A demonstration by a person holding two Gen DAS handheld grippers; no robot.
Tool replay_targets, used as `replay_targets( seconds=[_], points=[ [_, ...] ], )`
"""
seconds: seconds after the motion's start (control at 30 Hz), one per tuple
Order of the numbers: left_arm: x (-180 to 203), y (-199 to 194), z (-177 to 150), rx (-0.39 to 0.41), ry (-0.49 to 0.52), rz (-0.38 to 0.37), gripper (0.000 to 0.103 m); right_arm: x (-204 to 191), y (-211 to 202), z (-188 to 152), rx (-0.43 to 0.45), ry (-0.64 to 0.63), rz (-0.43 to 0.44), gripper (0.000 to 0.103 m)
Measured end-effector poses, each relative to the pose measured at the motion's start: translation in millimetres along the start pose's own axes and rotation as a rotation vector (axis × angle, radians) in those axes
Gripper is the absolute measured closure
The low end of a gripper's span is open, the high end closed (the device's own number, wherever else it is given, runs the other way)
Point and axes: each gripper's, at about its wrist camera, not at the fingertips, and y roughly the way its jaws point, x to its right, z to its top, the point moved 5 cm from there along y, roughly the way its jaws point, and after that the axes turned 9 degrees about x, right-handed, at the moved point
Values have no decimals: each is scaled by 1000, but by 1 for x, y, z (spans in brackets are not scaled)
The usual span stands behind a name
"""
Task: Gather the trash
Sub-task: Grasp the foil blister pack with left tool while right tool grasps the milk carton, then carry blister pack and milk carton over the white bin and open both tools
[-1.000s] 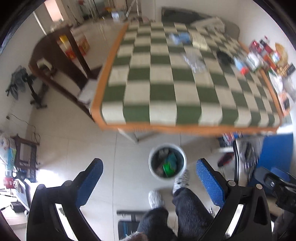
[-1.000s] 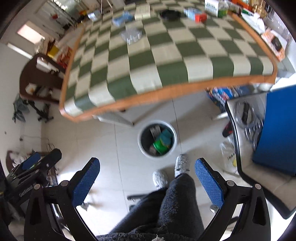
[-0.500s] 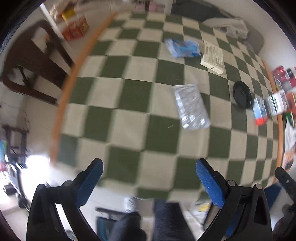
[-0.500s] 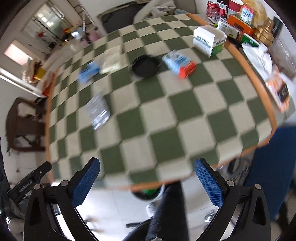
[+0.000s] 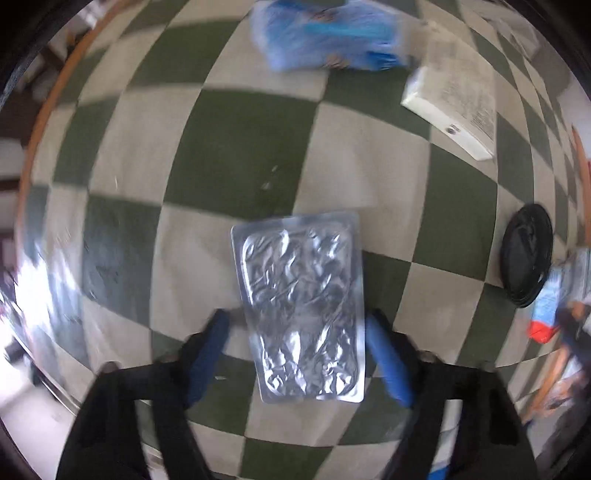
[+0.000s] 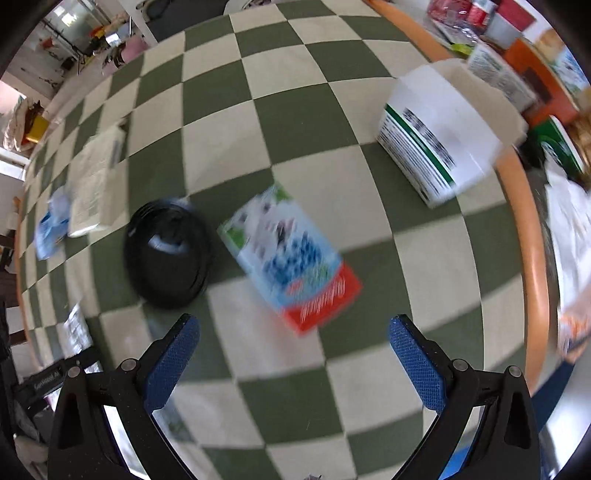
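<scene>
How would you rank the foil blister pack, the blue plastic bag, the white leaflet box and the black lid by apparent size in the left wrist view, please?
1. foil blister pack, though it is nearest the camera
2. blue plastic bag and white leaflet box: too alike to rank
3. black lid

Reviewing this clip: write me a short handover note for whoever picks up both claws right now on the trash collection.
Left claw: open, its fingers either side of the silver foil blister pack, which lies flat on the checkered table; not gripped yet.
Right claw: open, empty, above the table just short of the blue-and-red carton.
Also on the table: black lid, blue plastic wrapper, white leaflet box, white-and-green box.
Done: nothing picked up in these views.
Left: grasp the blister pack, then the carton, then the rest. No bin is in view.
</scene>
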Motion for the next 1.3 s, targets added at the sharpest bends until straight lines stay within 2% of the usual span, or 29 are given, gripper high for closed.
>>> replay_targets(
  seconds=[0.13,0.2,0.23,0.27,0.53,0.7,0.8,1.07,1.3],
  points=[
    [15,-1,-5,12,73,16,40,0,25,19,-3,-40,-31,1],
    [18,-2,-8,16,90,21,40,-2,34,24,-9,-56,-36,22],
    [21,-3,-9,20,97,19,40,-3,37,24,-12,-66,-41,29],
    [23,-5,-9,23,101,18,40,-4,38,25,-7,-77,-46,31],
    [32,-46,-17,133,163,12,40,0,15,14,54,-67,3,36],
    [29,-79,-29,206,176,-4,40,-3,-8,-11,68,-31,54,41],
    [18,-95,-38,240,180,-17,40,-16,-23,-34,73,-18,81,41],
    [-32,-125,-97,307,207,-55,40,-58,-81,-118,136,-11,141,43],
    [-88,-137,-182,313,242,-103,40,-75,-143,-227,204,28,165,43]
  ],
)
